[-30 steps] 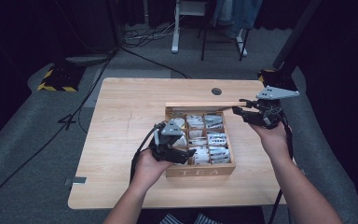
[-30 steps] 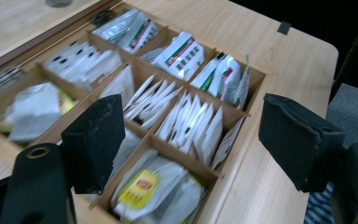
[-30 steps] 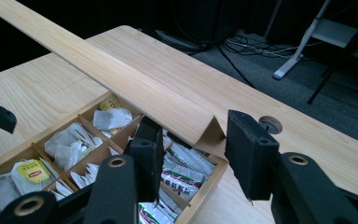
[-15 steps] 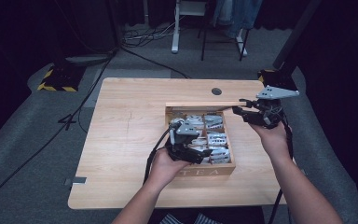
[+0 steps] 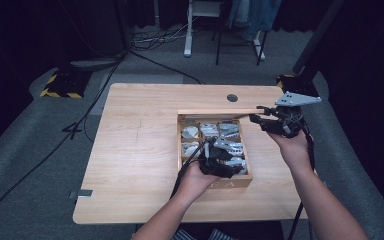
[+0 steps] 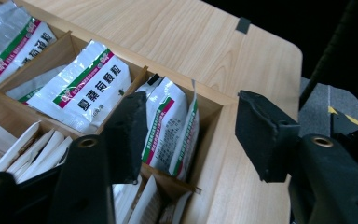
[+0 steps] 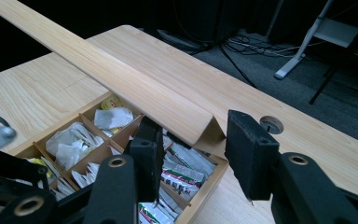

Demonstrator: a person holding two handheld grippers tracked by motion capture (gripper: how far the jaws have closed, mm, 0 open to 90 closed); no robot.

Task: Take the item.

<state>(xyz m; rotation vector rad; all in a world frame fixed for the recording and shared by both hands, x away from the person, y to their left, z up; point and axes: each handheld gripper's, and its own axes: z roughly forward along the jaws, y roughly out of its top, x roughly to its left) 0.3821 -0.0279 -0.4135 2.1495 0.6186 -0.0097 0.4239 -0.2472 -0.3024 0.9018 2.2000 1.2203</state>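
A wooden compartment box (image 5: 180,146) full of white sachets sits on the table. Its lid (image 5: 215,111) stands raised. My right gripper (image 5: 256,118) is shut on the lid's right end; in the right gripper view the lid's corner (image 7: 205,128) sits between the jaws of that gripper (image 7: 196,140). My left gripper (image 5: 215,152) hangs over the box's front compartments. In the left gripper view, that gripper (image 6: 196,130) straddles an upright sachet with a green and red stripe (image 6: 168,121) in a corner compartment. Its jaws have just been closing, but the pads are still apart from the sachet.
The light wood table (image 5: 140,150) has a round cable hole (image 5: 232,98) behind the box and a tape strip (image 5: 85,193) at its front left edge. More sachets (image 6: 88,88) fill neighbouring compartments. Cables and a stand's legs (image 5: 190,47) lie on the floor beyond.
My left gripper has moved right from the box's front left corner to over its front compartments and dropped lower, jaws narrower. The right gripper and lid have stayed put.
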